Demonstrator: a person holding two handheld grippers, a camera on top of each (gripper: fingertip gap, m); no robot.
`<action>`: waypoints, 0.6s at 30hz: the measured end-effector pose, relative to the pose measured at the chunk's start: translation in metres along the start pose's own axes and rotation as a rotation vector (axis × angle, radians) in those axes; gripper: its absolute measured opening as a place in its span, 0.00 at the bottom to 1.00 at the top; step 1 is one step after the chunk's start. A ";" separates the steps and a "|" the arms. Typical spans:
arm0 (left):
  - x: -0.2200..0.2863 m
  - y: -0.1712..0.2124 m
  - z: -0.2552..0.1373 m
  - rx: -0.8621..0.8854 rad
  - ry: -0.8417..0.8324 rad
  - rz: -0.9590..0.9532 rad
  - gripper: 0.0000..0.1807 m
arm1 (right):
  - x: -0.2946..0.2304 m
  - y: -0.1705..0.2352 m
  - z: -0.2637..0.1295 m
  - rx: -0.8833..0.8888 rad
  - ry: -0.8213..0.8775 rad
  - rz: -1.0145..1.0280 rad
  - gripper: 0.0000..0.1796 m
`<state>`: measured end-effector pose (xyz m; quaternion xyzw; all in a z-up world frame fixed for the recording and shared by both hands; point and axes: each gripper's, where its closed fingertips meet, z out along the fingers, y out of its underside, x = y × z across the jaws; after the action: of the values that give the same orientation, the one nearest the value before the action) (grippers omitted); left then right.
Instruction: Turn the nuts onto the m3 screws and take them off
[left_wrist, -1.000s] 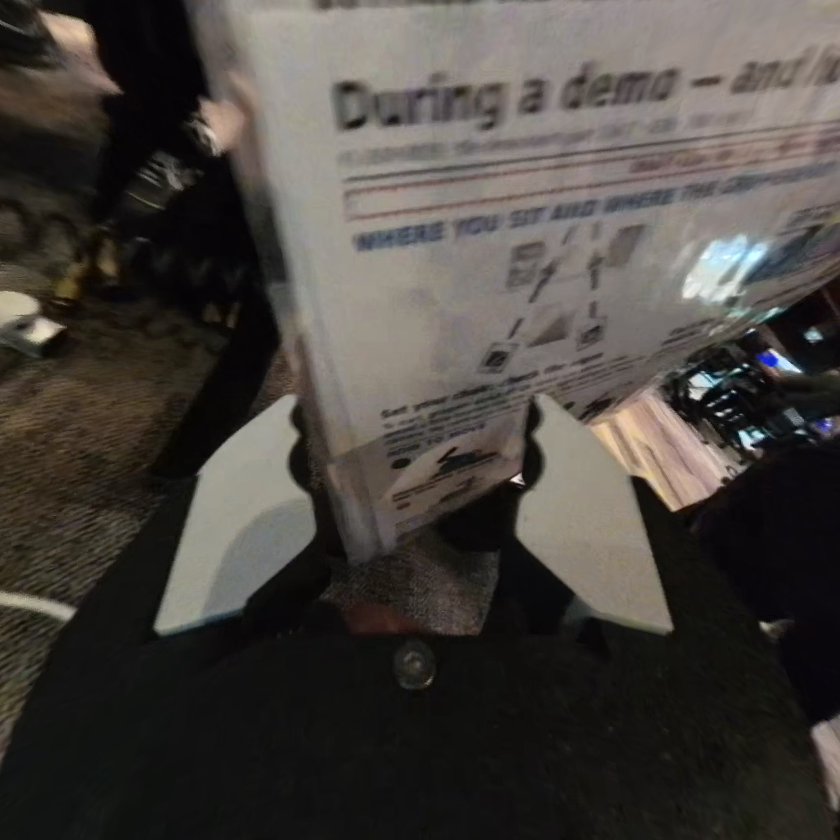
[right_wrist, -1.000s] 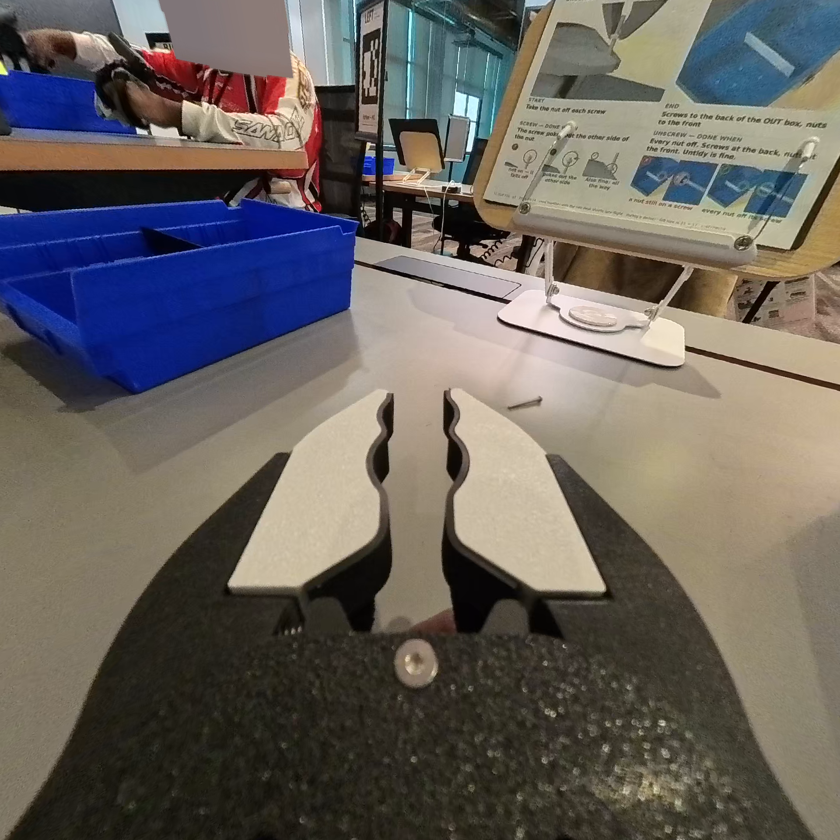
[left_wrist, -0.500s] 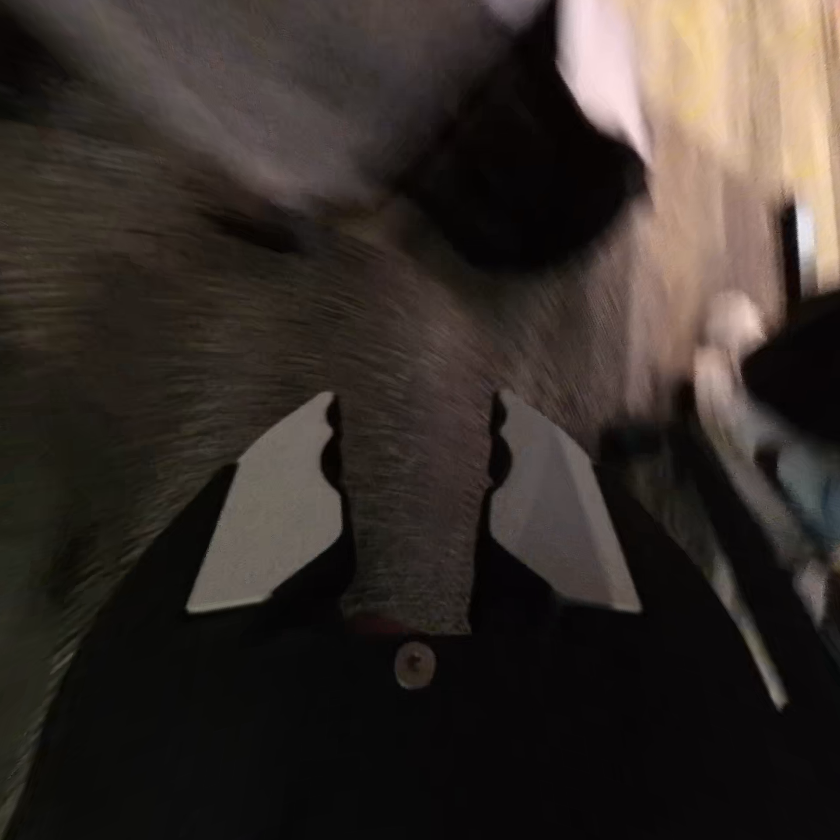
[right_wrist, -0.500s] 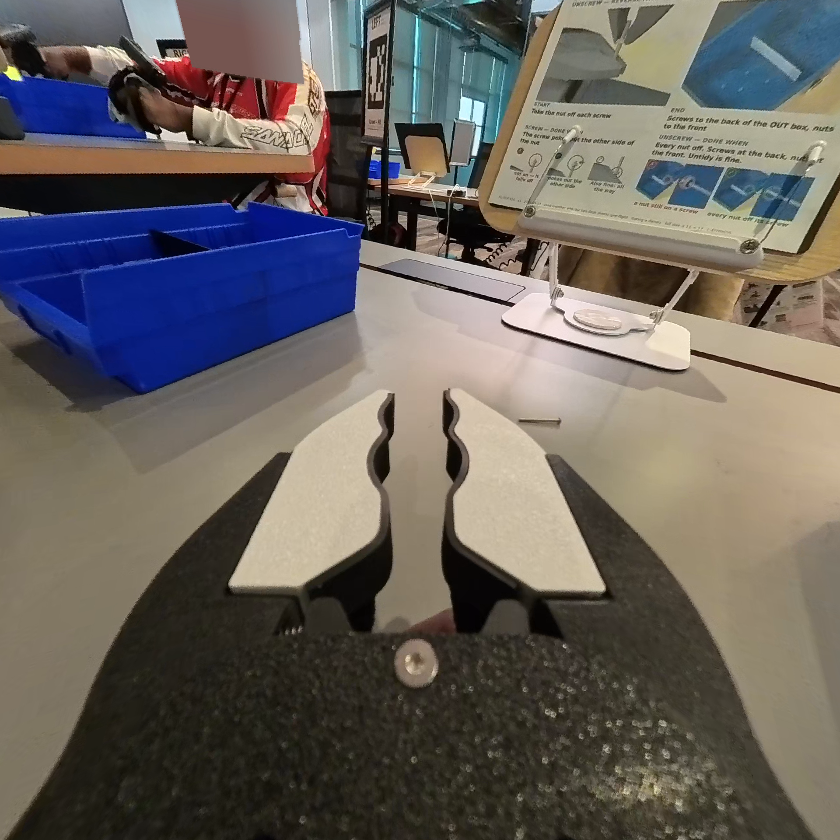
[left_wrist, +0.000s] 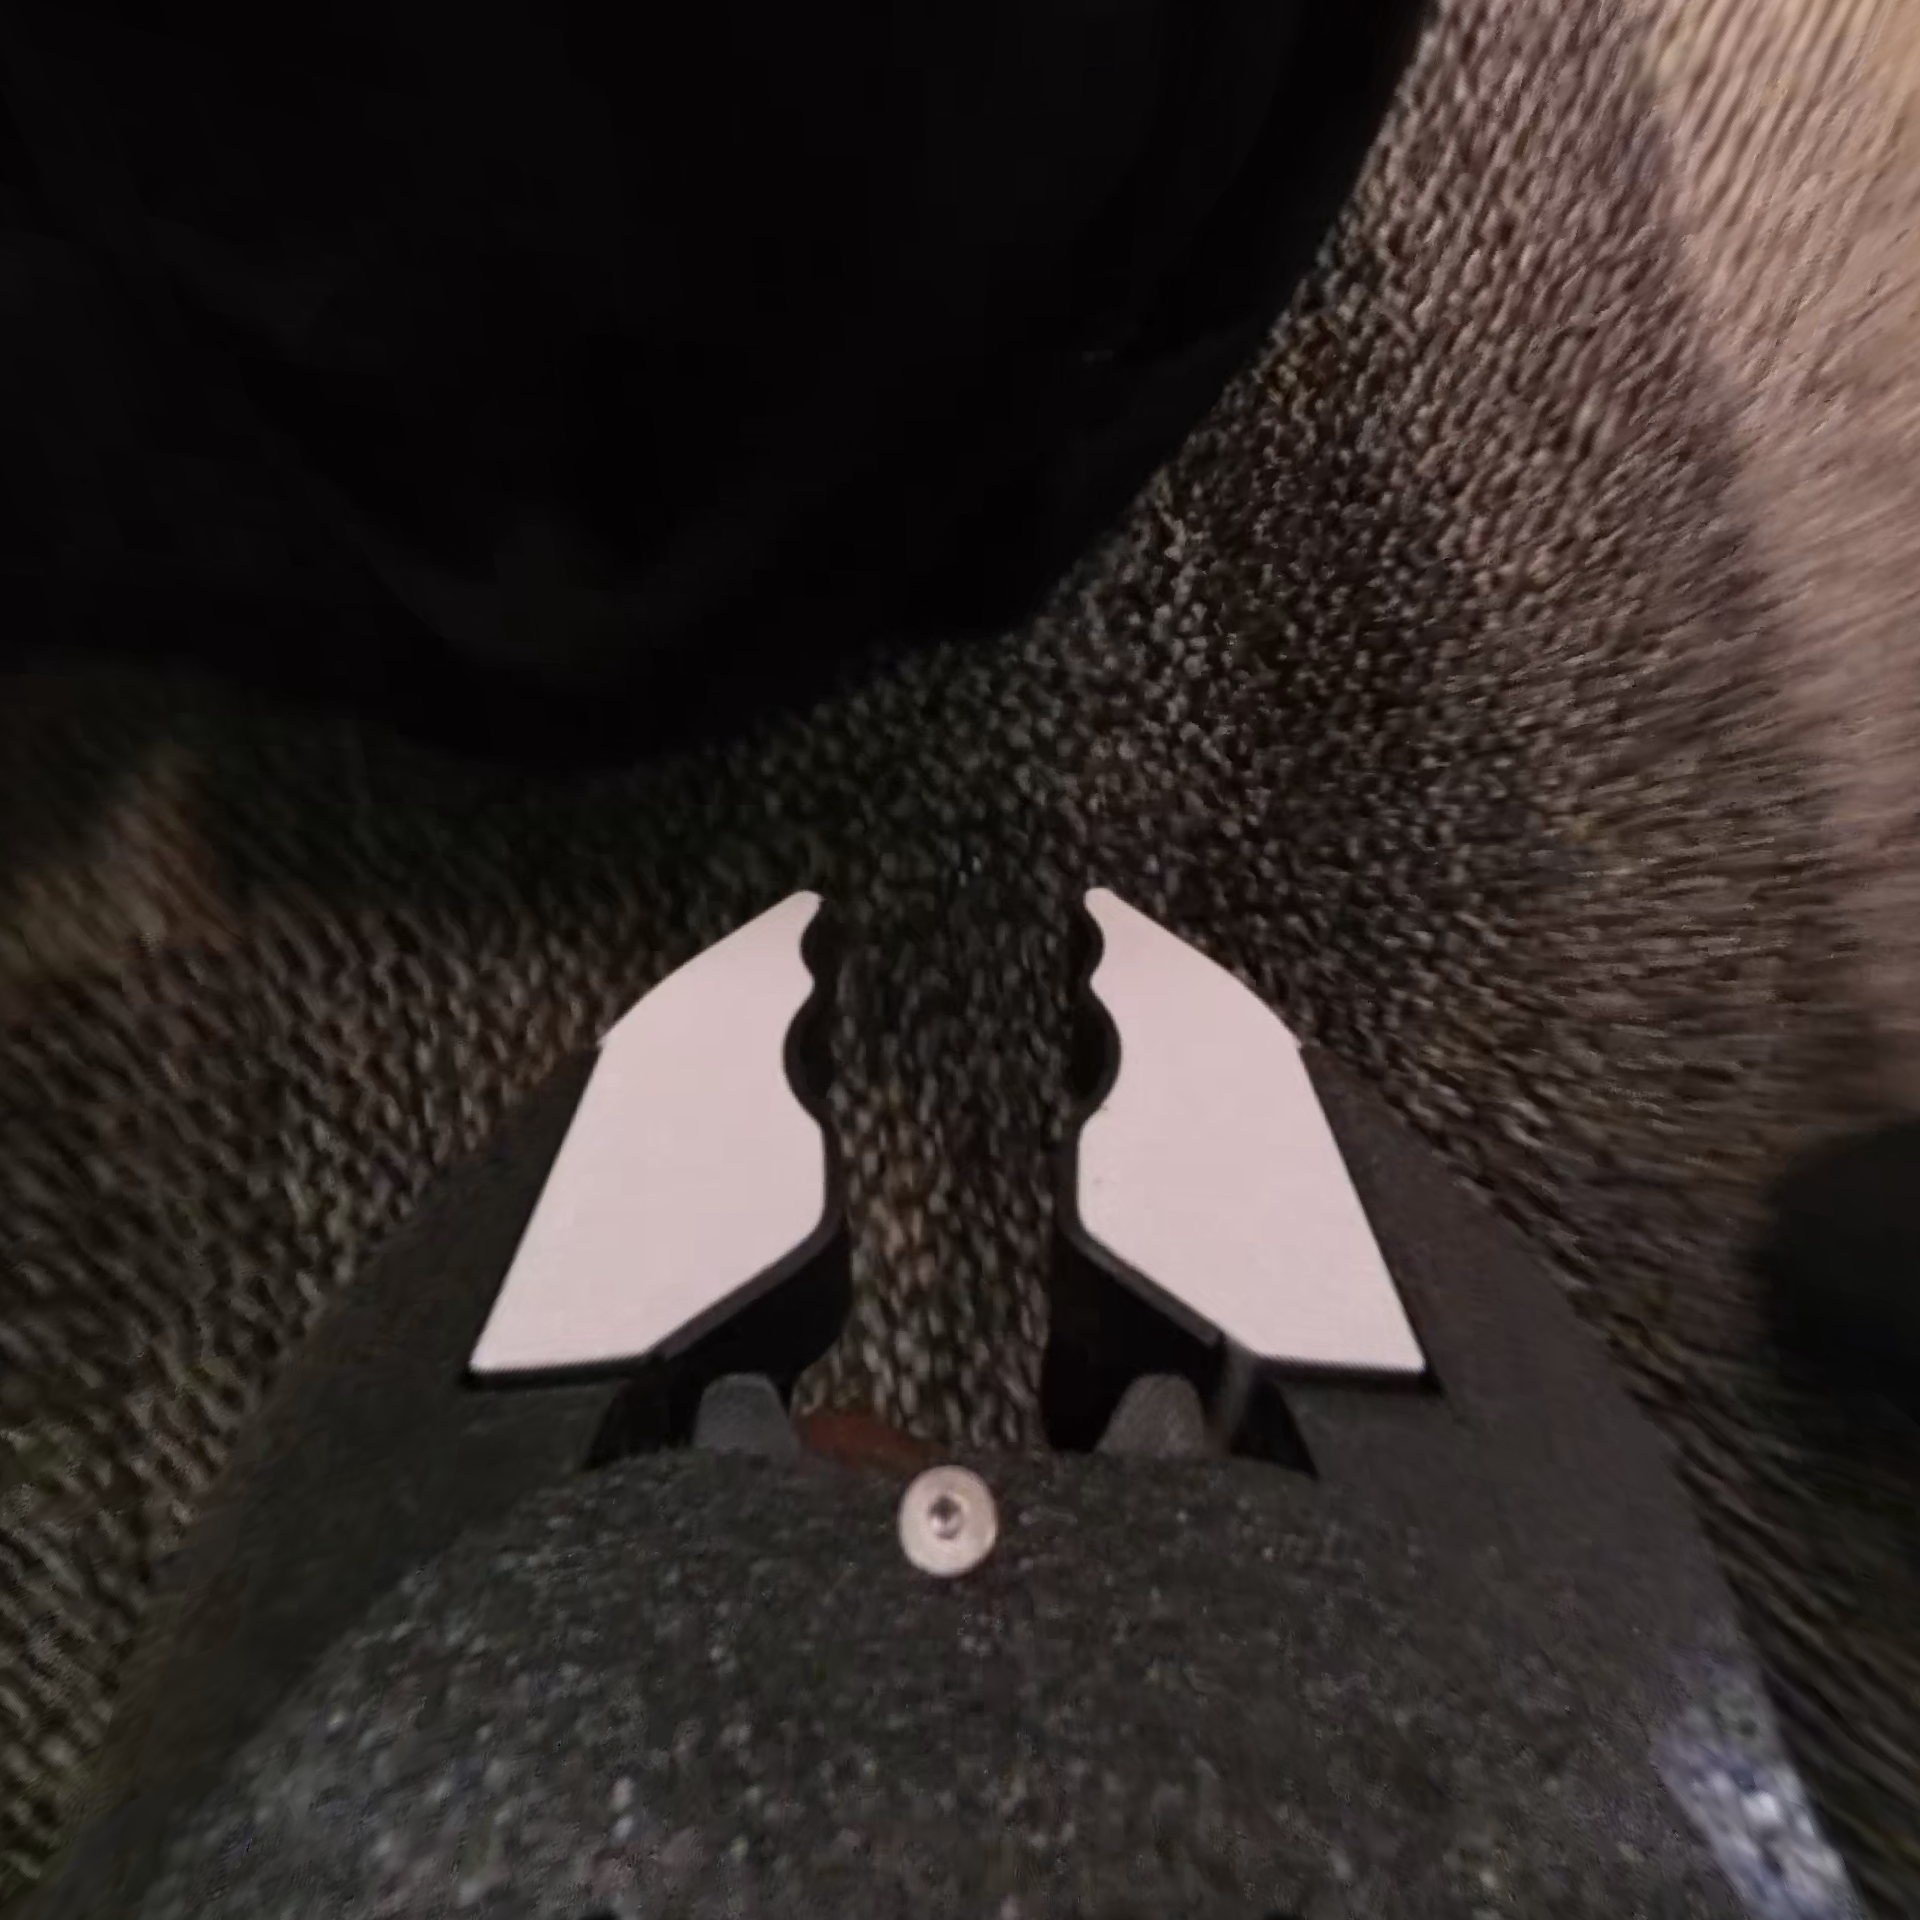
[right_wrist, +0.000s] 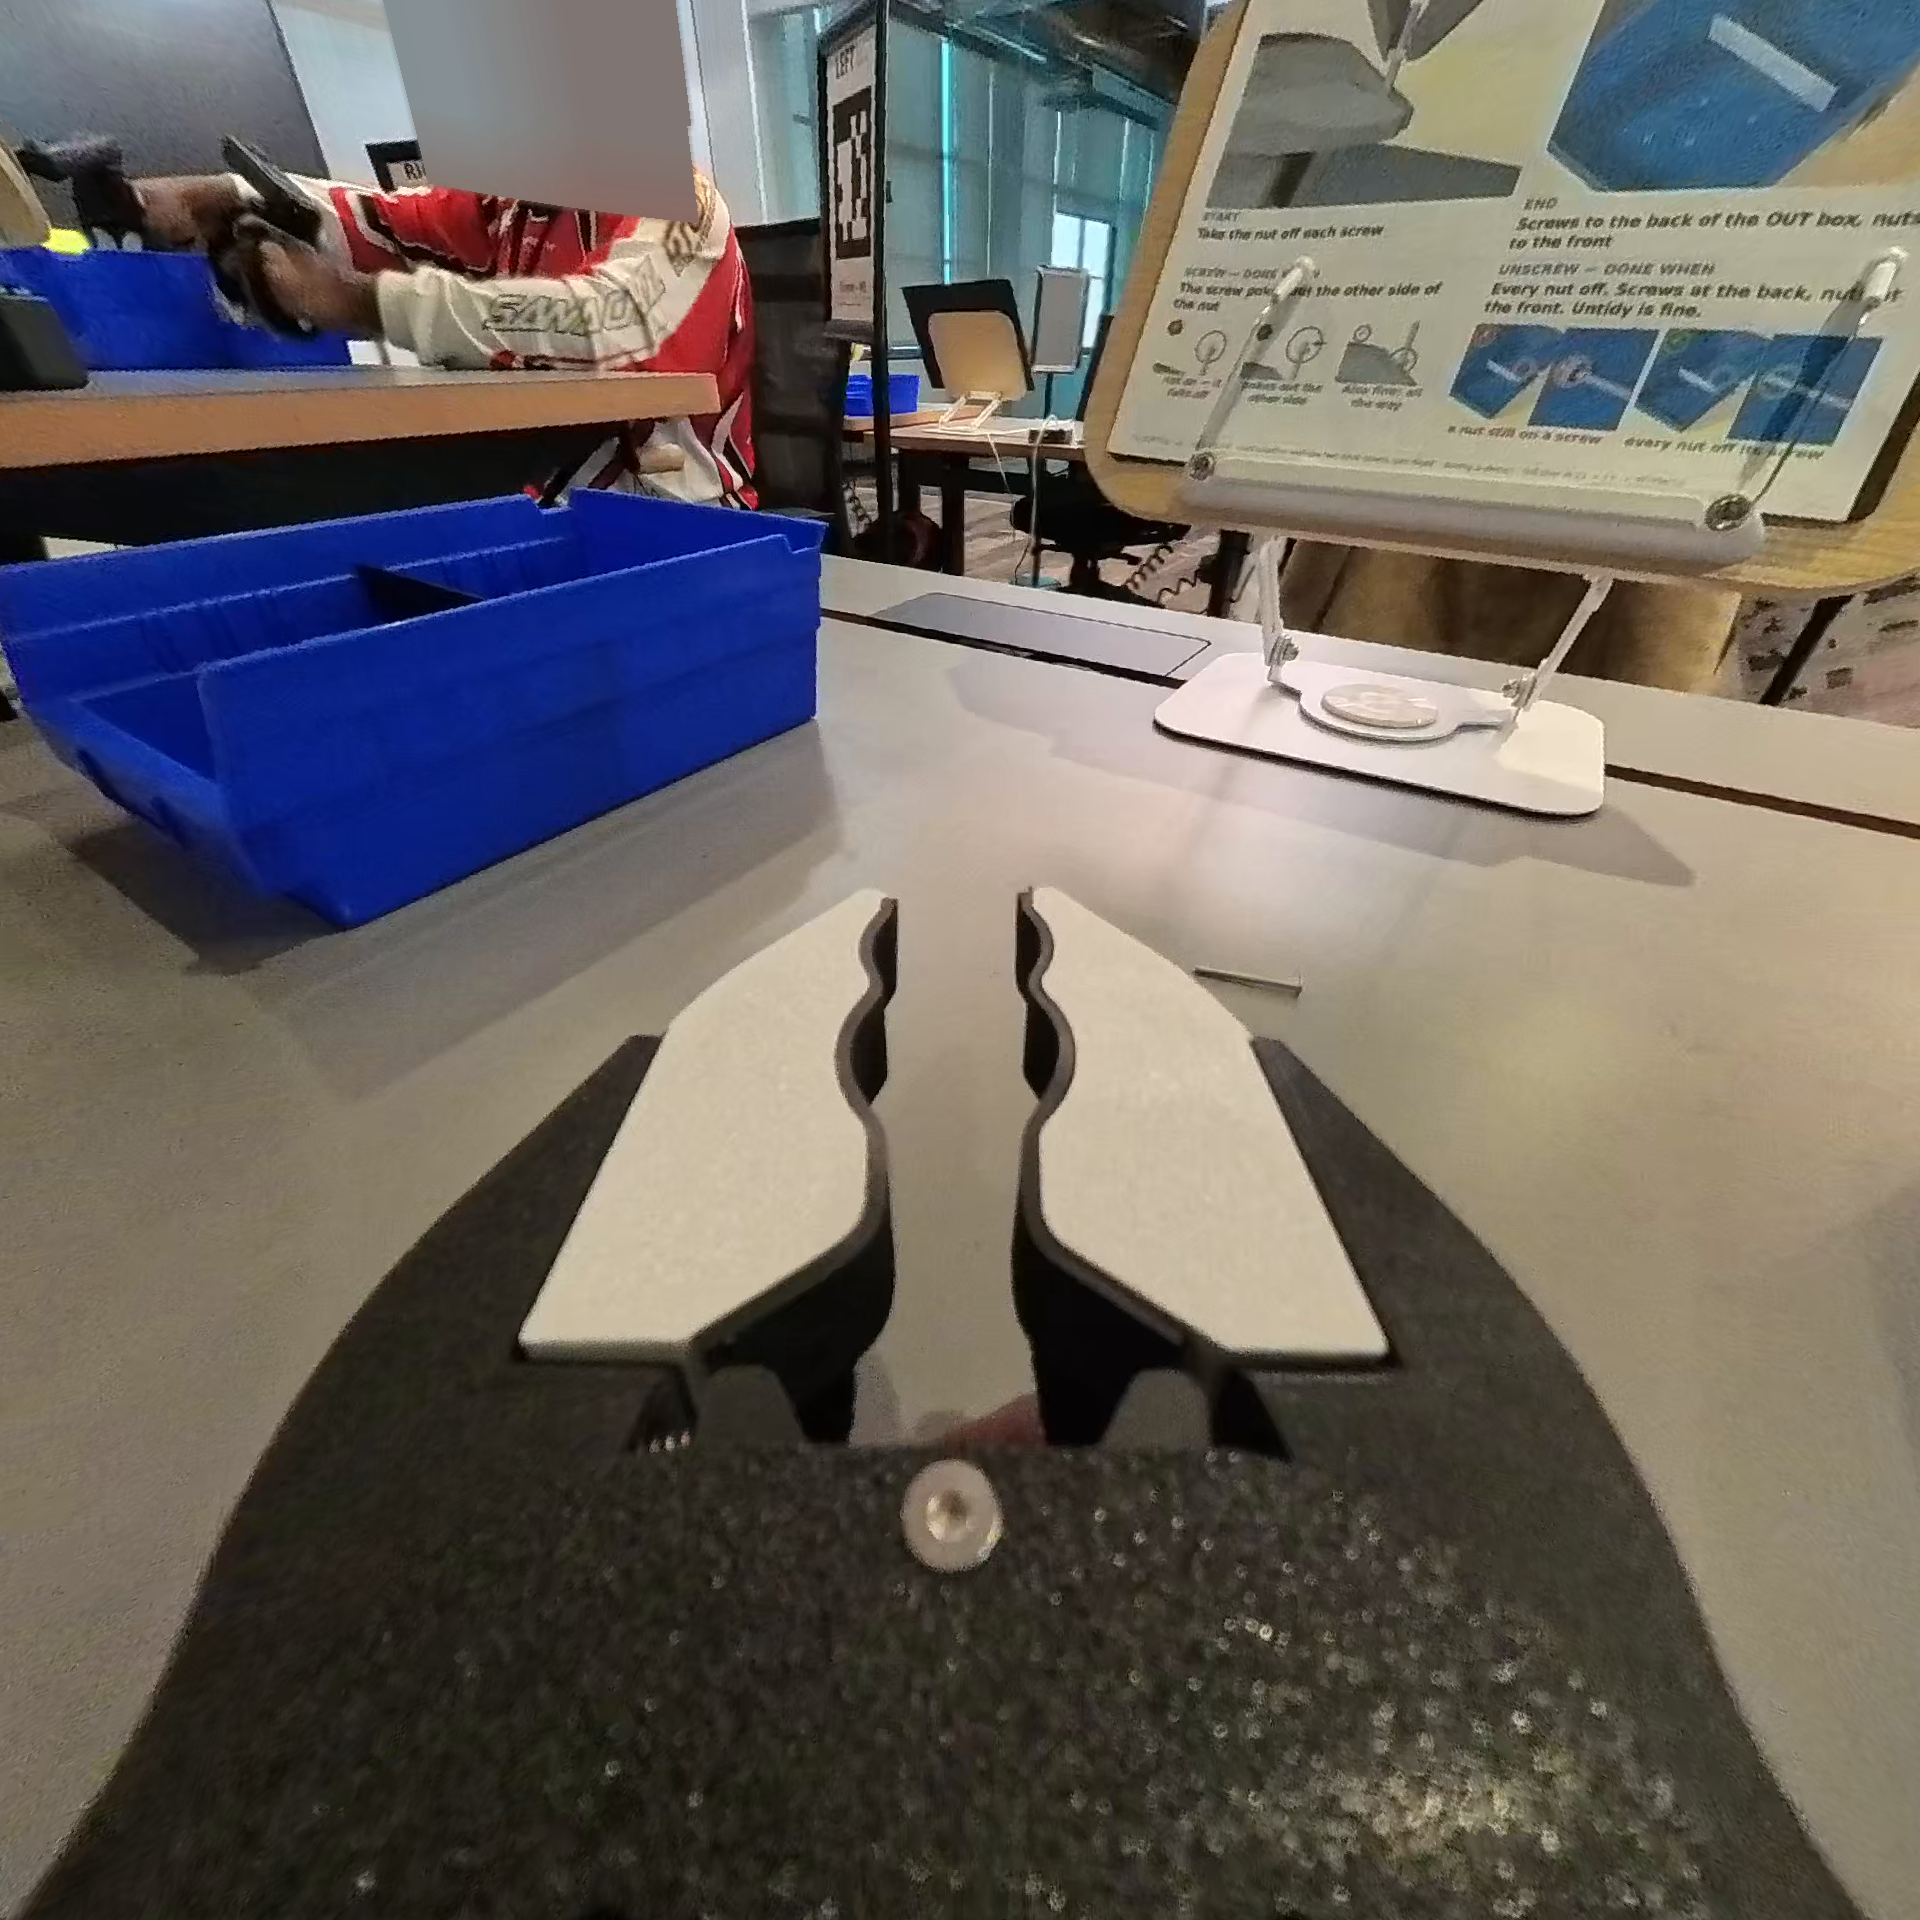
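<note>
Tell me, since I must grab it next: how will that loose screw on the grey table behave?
The screw lies flat on the smooth table, so it will probably roll or skid if nudged. Thin and low, it may slip between the right gripper fingertips.

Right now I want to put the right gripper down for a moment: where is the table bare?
The grey table is bare between the blue bin and the white stand base, and ahead of the right gripper. One small screw lies just right of its fingertips, so keep left of it. The left gripper faces only carpet.
</note>
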<state>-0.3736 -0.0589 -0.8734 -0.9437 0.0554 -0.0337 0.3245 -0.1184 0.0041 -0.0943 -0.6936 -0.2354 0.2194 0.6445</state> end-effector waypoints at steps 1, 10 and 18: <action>0.003 -0.001 0.005 0.007 -0.018 0.023 0.23 | 0.001 0.001 0.001 -0.005 0.002 0.005 0.12; 0.004 0.013 0.033 -0.034 -0.063 -0.090 0.23 | 0.001 0.006 0.005 -0.053 0.023 -0.021 0.12; -0.004 0.013 0.044 -0.022 -0.065 -0.058 0.13 | 0.000 0.007 0.006 -0.060 0.029 -0.032 0.11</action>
<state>-0.3739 -0.0417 -0.9164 -0.9490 0.0179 -0.0115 0.3145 -0.1216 0.0085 -0.1016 -0.7117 -0.2435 0.1920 0.6303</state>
